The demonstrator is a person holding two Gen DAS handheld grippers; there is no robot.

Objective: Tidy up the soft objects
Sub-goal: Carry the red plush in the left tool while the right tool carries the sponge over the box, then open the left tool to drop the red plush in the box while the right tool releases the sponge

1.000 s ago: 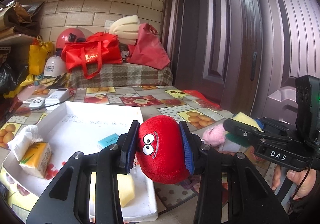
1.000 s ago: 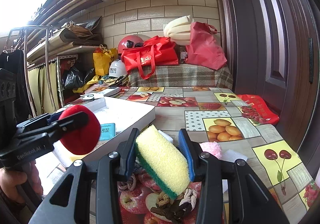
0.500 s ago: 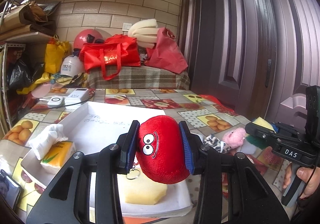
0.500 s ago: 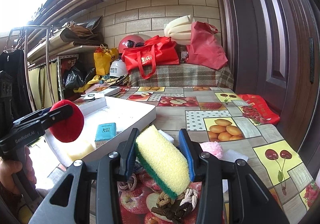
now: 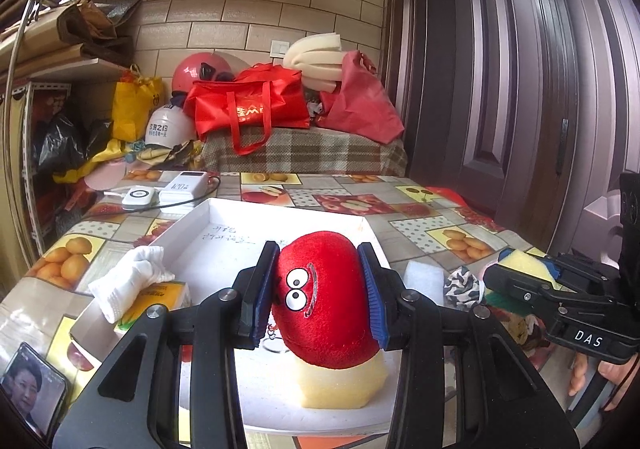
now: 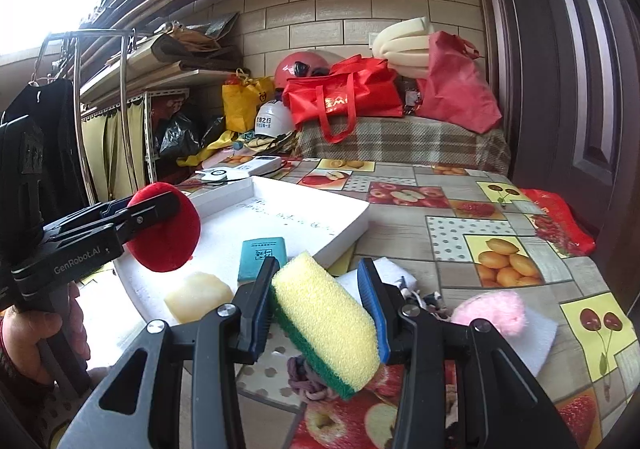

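My left gripper (image 5: 318, 295) is shut on a red plush toy (image 5: 324, 301) with cartoon eyes and holds it over the white tray (image 5: 224, 225), just above a pale yellow sponge block (image 5: 340, 385). The toy also shows in the right wrist view (image 6: 166, 233). My right gripper (image 6: 320, 309) is shut on a yellow and green sponge (image 6: 328, 323), held above the table right of the tray (image 6: 348, 225). A pink fluffy ball (image 6: 490, 311) and a knotted rope (image 6: 308, 381) lie on the table.
In the tray lie a teal packet (image 6: 260, 257), a yellow tissue pack (image 5: 160, 297) and a white cloth (image 5: 128, 285). A phone (image 5: 30, 389) lies at the table's front left. A power bank (image 5: 184, 185), red bags (image 5: 248, 109) and helmets stand at the back.
My left gripper has carried the red plush toy left and over the tray, above the pale sponge block. My right gripper has held still with its sponge.
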